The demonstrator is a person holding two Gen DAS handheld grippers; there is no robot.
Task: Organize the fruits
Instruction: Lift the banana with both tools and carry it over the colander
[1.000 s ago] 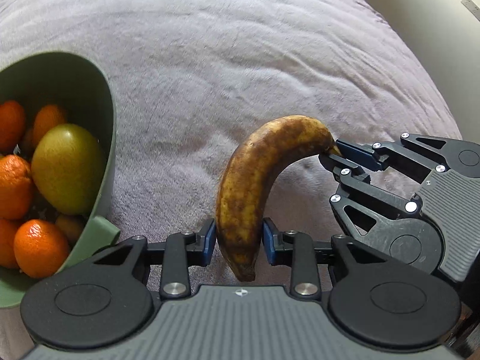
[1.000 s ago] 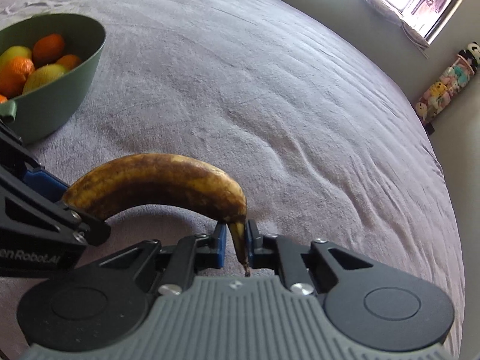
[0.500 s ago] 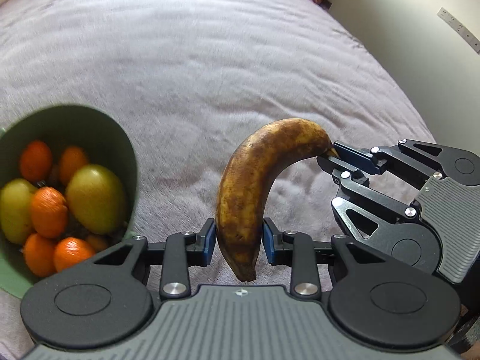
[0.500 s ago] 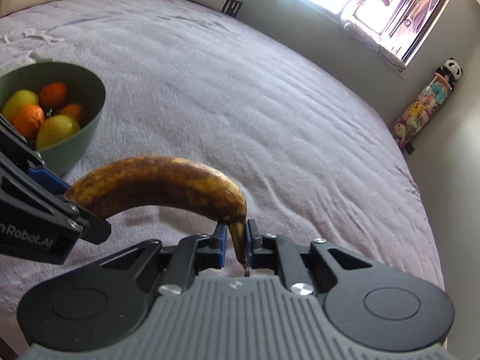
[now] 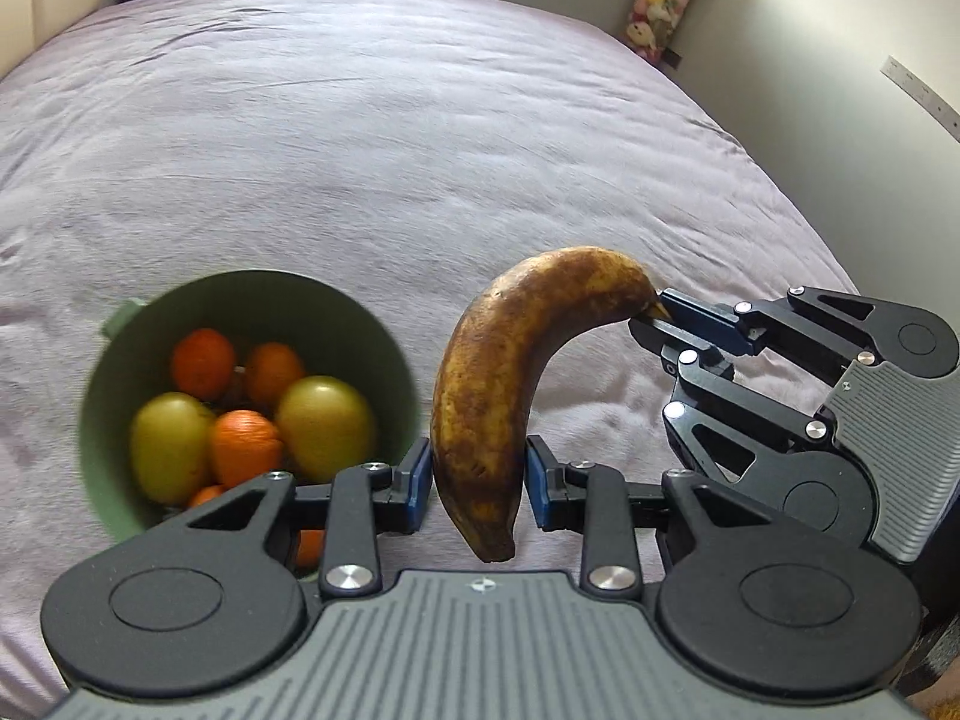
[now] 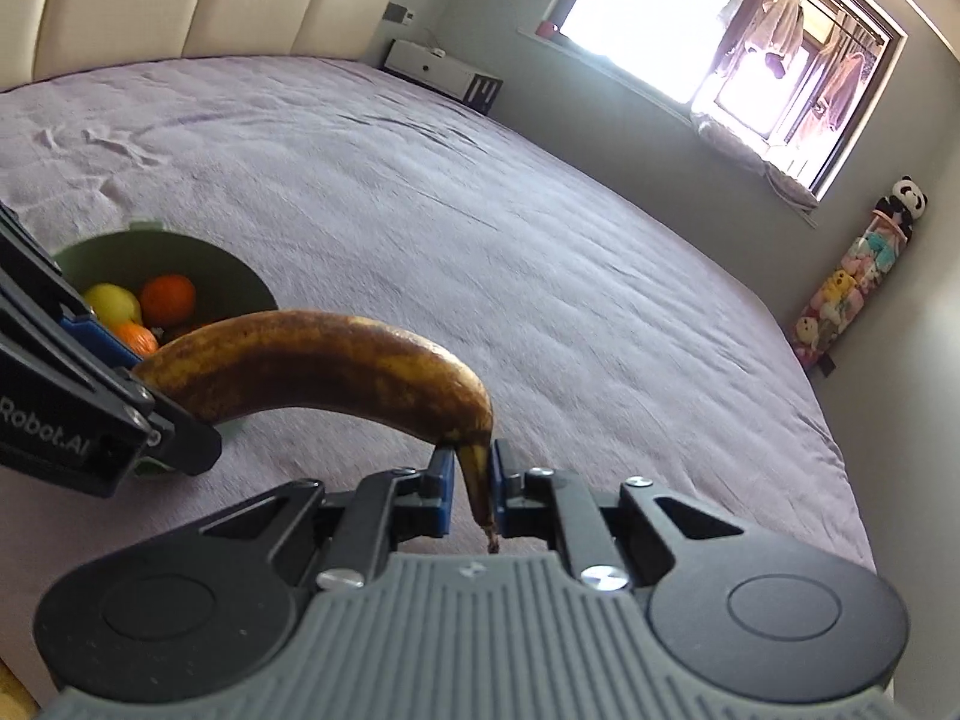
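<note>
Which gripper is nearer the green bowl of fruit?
Left. The left gripper, shut on the banana's thick end, sits beside the green bowl; the right gripper pinches the stem, farther away.

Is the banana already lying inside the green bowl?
No, the banana is held in the air beside the green bowl, gripped at both ends by the left gripper and right gripper.

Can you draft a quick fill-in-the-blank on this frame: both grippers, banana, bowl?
1. The left gripper and the right gripper both clamp one brown-spotted ____.
2. The right gripper pinches the fruit by its thin ____ end.
3. The orange and yellow-green fruits lie in a ____ bowl.
4. That bowl rests on a bed with a ____ cover.

Missing words: banana; stem; green; purple
</note>
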